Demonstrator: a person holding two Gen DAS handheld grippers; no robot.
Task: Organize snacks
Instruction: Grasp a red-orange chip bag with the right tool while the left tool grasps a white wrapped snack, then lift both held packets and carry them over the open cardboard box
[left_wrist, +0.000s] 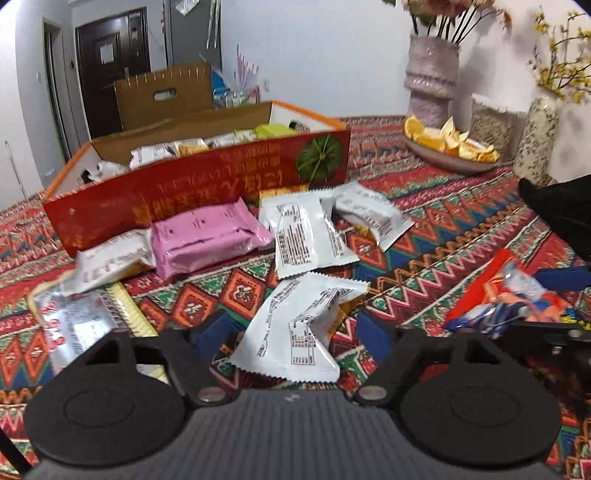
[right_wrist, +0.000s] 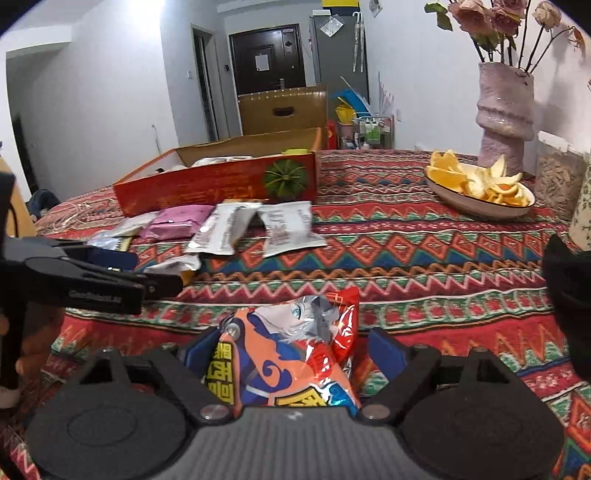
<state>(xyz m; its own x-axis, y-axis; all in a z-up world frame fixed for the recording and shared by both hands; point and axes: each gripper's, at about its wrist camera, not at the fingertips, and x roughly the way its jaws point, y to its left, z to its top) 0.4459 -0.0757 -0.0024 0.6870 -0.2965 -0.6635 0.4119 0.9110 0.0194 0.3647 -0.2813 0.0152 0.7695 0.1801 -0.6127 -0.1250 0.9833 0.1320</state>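
Observation:
Loose snack packets lie on the patterned tablecloth (left_wrist: 443, 229) in front of a red cardboard box (left_wrist: 221, 177) that holds several packets. My left gripper (left_wrist: 291, 332) is open, its blue fingers (left_wrist: 210, 332) on either side of a crumpled white packet (left_wrist: 295, 317) on the cloth. A pink packet (left_wrist: 207, 236) and white packets (left_wrist: 306, 232) lie beyond it. My right gripper (right_wrist: 291, 350) is open around a colourful orange-and-blue bag (right_wrist: 291, 354). Its left finger touches the bag's edge, and a thin gap shows at the right finger (right_wrist: 384, 350). The left gripper's black body (right_wrist: 92, 280) appears in the right wrist view.
A bowl of orange peel (right_wrist: 480, 192) stands at the back right beside a pink vase (right_wrist: 506, 107), a jar (left_wrist: 491, 125) and a floral vase (left_wrist: 535, 136). Silver packets (left_wrist: 74, 317) lie at the left. A dark shape (right_wrist: 569, 295) intrudes at the right edge.

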